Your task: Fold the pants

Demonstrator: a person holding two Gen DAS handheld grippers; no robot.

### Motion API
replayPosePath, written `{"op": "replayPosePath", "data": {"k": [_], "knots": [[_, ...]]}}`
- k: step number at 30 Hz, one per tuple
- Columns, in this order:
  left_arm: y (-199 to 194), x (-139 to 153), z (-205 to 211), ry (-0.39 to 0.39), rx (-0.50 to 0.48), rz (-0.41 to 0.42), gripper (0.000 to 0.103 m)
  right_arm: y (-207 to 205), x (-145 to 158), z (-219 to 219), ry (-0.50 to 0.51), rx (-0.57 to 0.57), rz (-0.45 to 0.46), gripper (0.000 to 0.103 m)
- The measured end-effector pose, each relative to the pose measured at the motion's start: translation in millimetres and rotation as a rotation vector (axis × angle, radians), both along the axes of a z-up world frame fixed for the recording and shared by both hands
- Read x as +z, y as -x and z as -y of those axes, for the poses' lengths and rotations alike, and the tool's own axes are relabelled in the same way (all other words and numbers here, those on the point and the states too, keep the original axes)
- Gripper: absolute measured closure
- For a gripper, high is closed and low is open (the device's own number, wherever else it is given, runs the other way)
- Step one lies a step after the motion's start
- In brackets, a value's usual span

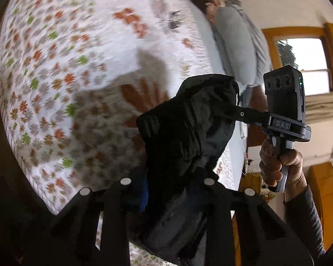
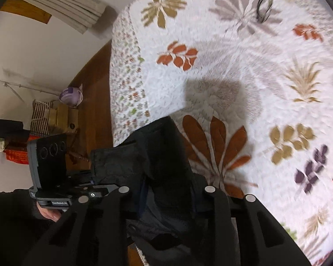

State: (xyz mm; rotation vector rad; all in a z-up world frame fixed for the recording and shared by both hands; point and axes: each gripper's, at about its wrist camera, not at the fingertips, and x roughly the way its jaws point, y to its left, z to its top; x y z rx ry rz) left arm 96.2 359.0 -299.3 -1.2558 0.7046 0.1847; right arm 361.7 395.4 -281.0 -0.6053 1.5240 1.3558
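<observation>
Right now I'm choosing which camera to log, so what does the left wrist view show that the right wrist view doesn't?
Only the left wrist view: a person in grey lying on the bed's far side, and a window.
Only the right wrist view: a purple bag and a striped bag on the wooden floor.
Both: the black pants clamped in each gripper, over the floral bedspread.

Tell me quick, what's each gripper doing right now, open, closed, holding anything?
Left gripper: closed on the black pants, lifted above the floral bedspread.
Right gripper: closed on the same pants.
</observation>
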Motion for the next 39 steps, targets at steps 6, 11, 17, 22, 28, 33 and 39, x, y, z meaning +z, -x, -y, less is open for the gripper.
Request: {"op": "replayPosePath", "data": {"k": [6, 11, 17, 22, 28, 33, 39], "knots": [[-7.7, 56.7, 33.3, -0.102, -0.077, 0.070, 0.080, 1.6, 67.3, 51.4, -0.057, -0.061, 0.073, 0.074], [-17.8, 105.1, 70.6, -0.216, -0.161, 0.093, 0.081, 8.5, 115.8, 99.7, -0.113, -0.126, 0.125, 0.074], [-16.0, 154.3, 120.8, -0.356, -0.254, 0.114, 0.081, 18.2, 166.9, 161.9, -0.161, -0.193, 0.184, 0.074], [-16.8, 183.2, 161.9, -0.429, -0.325, 0.144, 0.081, 24.6, 192.2, 206.8, -0.180, -0.243, 0.229, 0.074], [-16.9, 203.1, 199.2, -0.494, -0.400, 0.173, 0.081, 36.1, 214.2, 258.1, -0.206, -0.292, 0.276, 0.074], [-18.9, 215.3, 229.7, -0.545, -0.456, 0.174, 0.081, 42.2, 223.1, 293.7, -0.226, -0.328, 0.295, 0.074], [-19.7, 225.6, 261.9, -0.611, -0.514, 0.174, 0.081, 47.0, 227.2, 327.7, -0.237, -0.361, 0.313, 0.074]]}}
